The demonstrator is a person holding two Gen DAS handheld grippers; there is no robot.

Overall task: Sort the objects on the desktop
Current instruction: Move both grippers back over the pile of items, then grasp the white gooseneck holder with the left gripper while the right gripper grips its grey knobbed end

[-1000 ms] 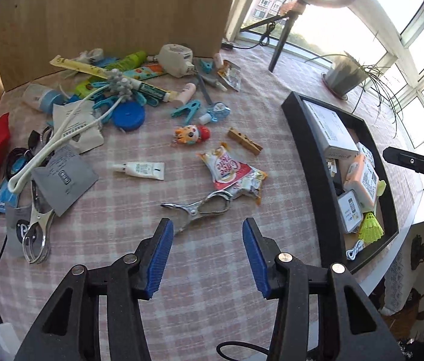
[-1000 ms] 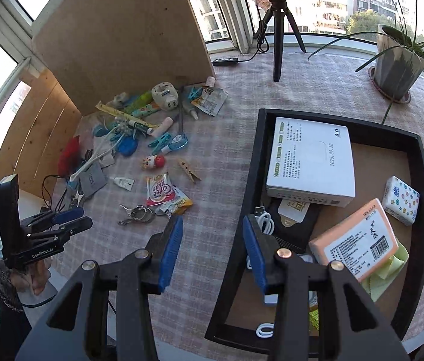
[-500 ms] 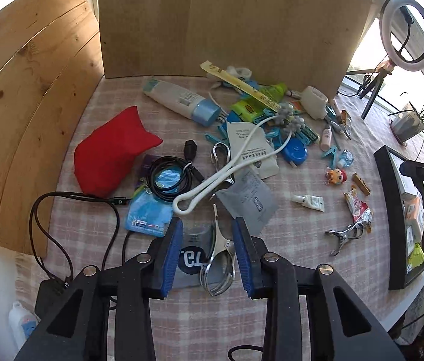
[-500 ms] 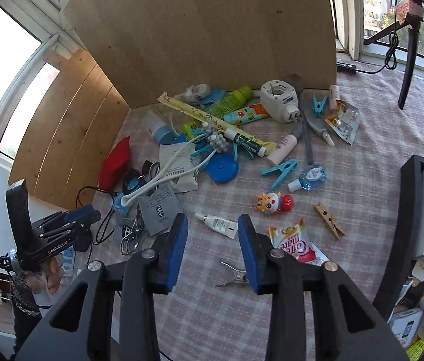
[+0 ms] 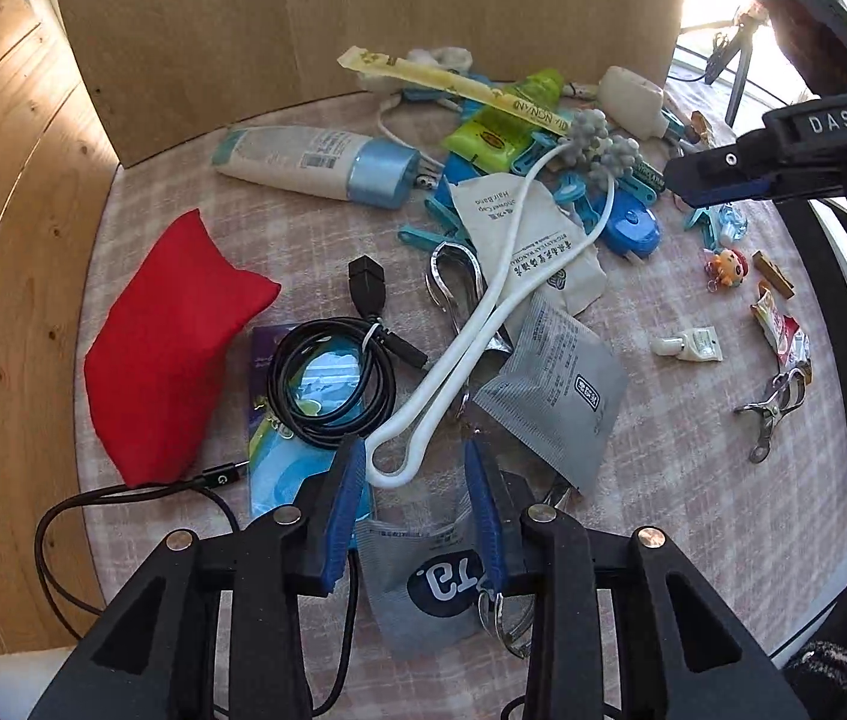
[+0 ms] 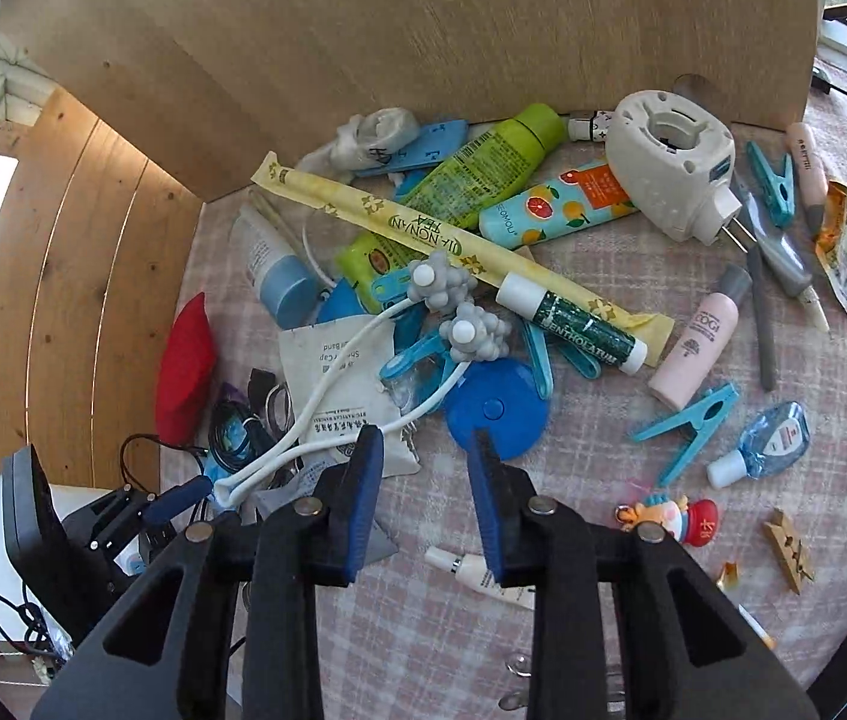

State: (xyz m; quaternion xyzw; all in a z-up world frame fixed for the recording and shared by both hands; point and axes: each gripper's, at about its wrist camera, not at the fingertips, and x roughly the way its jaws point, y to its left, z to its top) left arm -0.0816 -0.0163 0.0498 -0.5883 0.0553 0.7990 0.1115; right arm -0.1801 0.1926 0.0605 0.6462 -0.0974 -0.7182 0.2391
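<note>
Checked tablecloth [image 5: 693, 540], cluttered; plywood backboard [image 6: 423, 30], seemingly

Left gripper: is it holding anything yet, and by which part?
Nothing held. The left gripper straddles the looped end of the white massager, pads apart from it. The right gripper, closing, is empty.

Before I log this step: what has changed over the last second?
Both grippers swung from the tray side to the clutter pile. The left gripper narrowed and now straddles the loop end of the white massager; the right gripper, jaws closing, hovers by the blue disc, holding nothing. The objects themselves lie as before.
</note>
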